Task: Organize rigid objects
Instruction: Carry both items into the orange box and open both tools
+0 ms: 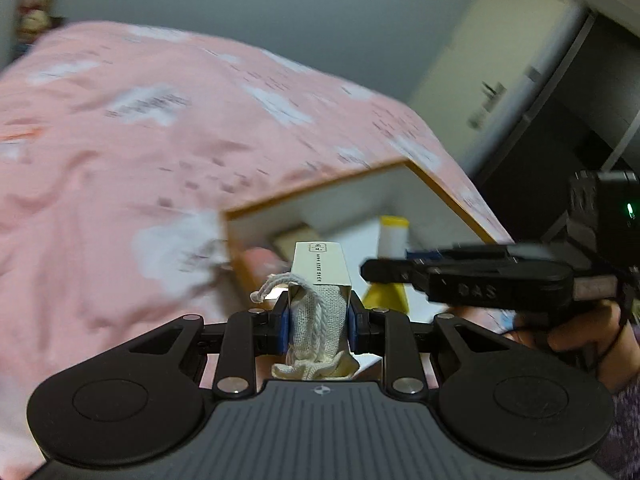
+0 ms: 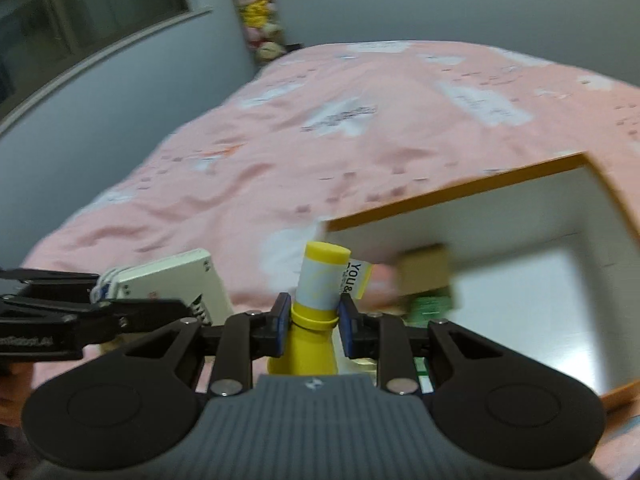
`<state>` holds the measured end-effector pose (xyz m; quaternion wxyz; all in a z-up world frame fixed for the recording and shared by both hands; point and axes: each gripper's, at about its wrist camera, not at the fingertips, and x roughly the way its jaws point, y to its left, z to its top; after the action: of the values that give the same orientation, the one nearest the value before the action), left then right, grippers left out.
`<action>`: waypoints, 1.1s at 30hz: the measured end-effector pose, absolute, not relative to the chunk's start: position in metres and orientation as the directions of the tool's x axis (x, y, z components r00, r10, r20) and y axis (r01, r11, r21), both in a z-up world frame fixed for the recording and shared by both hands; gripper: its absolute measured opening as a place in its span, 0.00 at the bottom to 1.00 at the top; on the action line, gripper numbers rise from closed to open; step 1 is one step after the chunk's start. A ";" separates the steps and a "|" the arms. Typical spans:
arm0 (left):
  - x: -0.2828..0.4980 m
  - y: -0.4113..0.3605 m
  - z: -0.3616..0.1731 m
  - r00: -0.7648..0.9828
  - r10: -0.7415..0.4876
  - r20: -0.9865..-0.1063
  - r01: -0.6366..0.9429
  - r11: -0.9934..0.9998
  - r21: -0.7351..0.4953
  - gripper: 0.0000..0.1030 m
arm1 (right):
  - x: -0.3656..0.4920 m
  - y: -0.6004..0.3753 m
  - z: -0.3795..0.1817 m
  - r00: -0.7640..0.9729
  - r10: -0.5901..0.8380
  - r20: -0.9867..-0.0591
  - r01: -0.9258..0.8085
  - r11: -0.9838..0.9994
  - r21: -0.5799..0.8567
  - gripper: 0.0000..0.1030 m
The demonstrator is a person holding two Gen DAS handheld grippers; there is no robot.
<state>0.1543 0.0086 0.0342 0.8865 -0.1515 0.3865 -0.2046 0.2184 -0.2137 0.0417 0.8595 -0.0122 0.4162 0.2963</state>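
While our left gripper point(image 1: 319, 322) clamps a small carton point(image 1: 322, 266), our right gripper point(image 2: 314, 322) clamps a yellow tube point(image 2: 316, 300). At lower right, the open box point(image 2: 452, 196) rests on the pink bedspread point(image 2: 320, 120).

Black plastic left gripper point(image 1: 318, 320) and right gripper point(image 2: 311, 322), alike in build. Blue pads point(image 1: 283, 326) lining the inner faces of the fingers. Round black discs either side of a ribbed grey centre plate bearing a small round emblem. Silver screw heads at the linkage pivots. Green light glowing on the right unit's body. Speckled purple knit sleeve point(image 1: 624, 412) at the wrist.
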 end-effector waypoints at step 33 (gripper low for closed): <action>0.252 -0.072 -0.041 0.249 -0.410 -0.877 0.295 0.895 -0.335 0.36 | 0.278 -0.240 -0.040 0.284 0.262 -0.922 -0.526 0.847 0.078 0.23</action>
<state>0.2521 -0.0722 -0.0412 0.7885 -0.0508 0.5707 -0.2235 0.2780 -0.2399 -0.0404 0.7920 -0.1216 0.5441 0.2488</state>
